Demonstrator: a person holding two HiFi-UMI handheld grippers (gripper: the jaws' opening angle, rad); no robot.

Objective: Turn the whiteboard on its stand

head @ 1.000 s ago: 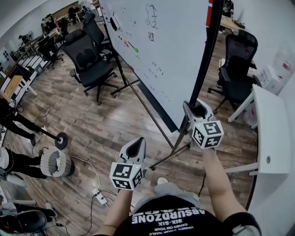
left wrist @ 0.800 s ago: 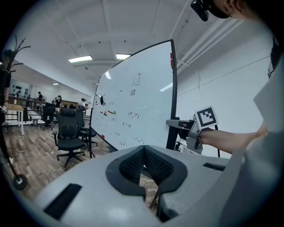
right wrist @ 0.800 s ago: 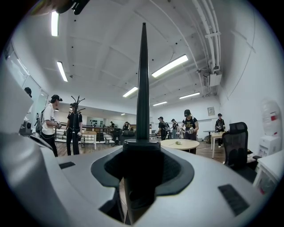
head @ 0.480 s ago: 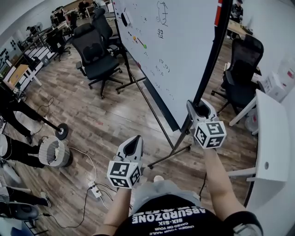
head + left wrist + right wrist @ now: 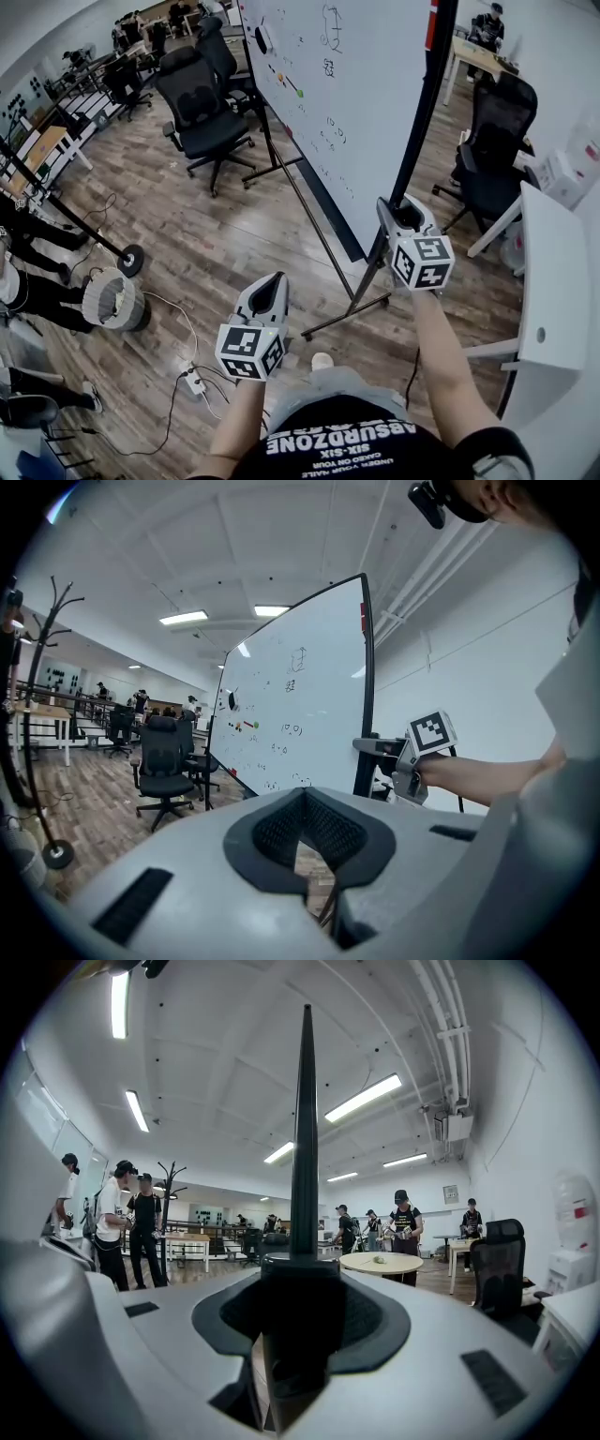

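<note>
The right gripper (image 5: 404, 212) clamps the black side frame (image 5: 425, 117) of the whiteboard (image 5: 356, 103) at one o'clock, likely for leverage to swing it. The left gripper (image 5: 266, 289) is pinched together, empty, idle at seven o'clock.

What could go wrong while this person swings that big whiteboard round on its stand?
Only the right gripper has its fingers clamped on the black metal side post of the large white whiteboard; that slim hold might slip. The swinging board could strike the black office chair standing near its far end. The white power strip and its cable lying on the wooden floor near the person's shoe could trip them.
</note>
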